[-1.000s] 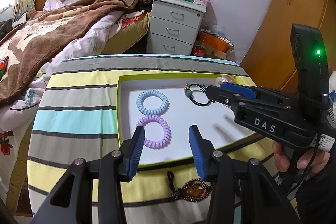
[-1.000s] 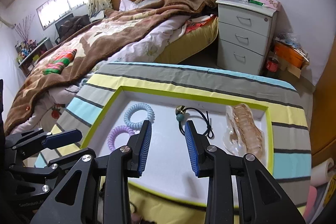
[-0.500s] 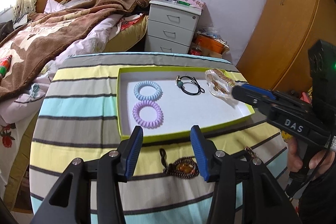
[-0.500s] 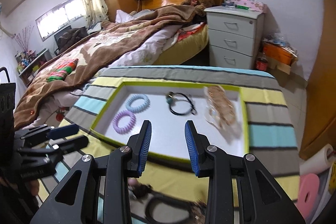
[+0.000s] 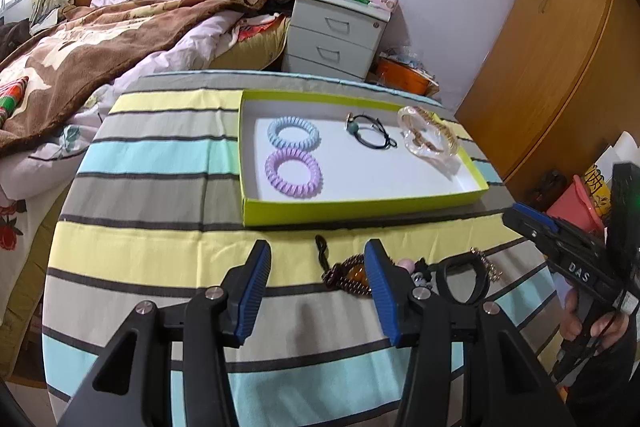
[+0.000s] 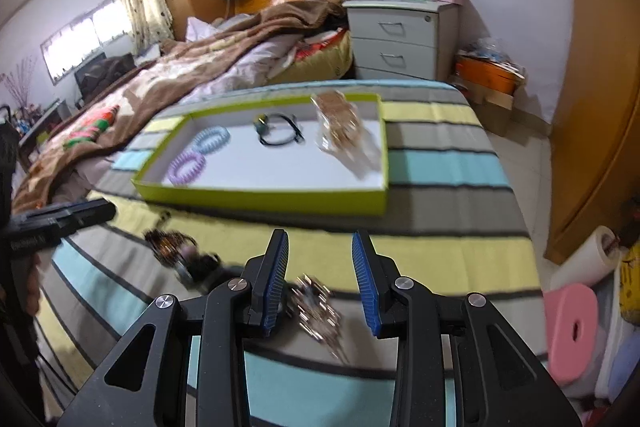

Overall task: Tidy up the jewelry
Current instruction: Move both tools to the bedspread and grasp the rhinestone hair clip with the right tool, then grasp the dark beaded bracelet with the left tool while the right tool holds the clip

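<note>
A lime-green tray (image 5: pixel 360 209) (image 6: pixel 264 198) sits on the striped table. It holds a blue coil hair tie (image 5: pixel 293 133), a purple coil hair tie (image 5: pixel 293 174), a black cord bracelet (image 5: pixel 374 133) and a clear bag of gold jewelry (image 5: pixel 428 138). In front of the tray lie a brown bead bracelet (image 5: pixel 347 277) (image 6: pixel 168 247), a black ring (image 5: pixel 460 281) and a silver chain piece (image 6: pixel 320 311). My left gripper (image 5: pixel 316 291) is open and empty just left of the bead bracelet. My right gripper (image 6: pixel 320 283) is open and empty above the silver chain piece.
A bed with a brown blanket (image 5: pixel 100 39) lies behind the table on the left. A white nightstand (image 5: pixel 336 39) stands beyond the table. A wooden wardrobe (image 5: pixel 560 47) is on the right. A pink stool (image 6: pixel 572 331) stands right of the table.
Both grippers have pulled back from over the tray to the table's near side. The loose jewelry in front of the tray has come into view.
</note>
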A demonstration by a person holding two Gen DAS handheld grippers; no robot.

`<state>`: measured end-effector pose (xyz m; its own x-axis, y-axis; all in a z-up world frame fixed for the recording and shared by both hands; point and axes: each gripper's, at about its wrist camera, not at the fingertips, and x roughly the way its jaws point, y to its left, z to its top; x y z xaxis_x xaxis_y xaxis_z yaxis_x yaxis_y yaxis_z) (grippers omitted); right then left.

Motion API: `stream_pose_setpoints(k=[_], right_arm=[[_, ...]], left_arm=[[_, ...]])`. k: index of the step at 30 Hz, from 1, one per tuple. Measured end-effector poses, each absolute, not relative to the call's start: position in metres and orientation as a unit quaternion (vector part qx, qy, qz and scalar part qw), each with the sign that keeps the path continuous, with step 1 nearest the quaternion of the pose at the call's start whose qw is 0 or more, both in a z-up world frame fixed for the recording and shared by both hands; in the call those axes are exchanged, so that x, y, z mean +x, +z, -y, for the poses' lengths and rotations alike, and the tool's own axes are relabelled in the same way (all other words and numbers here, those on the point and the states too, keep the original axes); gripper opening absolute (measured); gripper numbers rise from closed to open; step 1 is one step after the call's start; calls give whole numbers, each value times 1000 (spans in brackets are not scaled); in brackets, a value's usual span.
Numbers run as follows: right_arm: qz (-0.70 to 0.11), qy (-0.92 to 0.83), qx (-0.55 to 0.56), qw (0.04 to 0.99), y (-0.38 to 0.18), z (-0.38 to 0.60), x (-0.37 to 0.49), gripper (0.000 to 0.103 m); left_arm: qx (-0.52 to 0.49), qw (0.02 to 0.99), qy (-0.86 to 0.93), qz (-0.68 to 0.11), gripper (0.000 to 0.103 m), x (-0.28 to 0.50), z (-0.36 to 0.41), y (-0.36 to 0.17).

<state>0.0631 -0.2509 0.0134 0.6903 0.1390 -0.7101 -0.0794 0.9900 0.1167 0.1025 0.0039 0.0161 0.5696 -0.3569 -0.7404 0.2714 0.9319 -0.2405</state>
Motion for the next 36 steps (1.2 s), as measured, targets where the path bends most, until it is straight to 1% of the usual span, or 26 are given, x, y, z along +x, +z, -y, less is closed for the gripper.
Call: stream_pose_setpoints(k=[10,20,30,36], right_arm=[[-411,50,27,910,-8,263,49,34],[-431,76,-8,899,-20,245,50,35],[-440,76,-49,893,-24,234,54,35],[-440,77,-47,893,-24,234,55,35]], left_arm=[[-51,880,-172,-440,51,96,-12,5],[-59,877,-162,-450,51,94,-20,-3],[-66,873,-153,-459,52,90,-26,-11],[-67,872,-151,-461,52,89,-24,-12]])
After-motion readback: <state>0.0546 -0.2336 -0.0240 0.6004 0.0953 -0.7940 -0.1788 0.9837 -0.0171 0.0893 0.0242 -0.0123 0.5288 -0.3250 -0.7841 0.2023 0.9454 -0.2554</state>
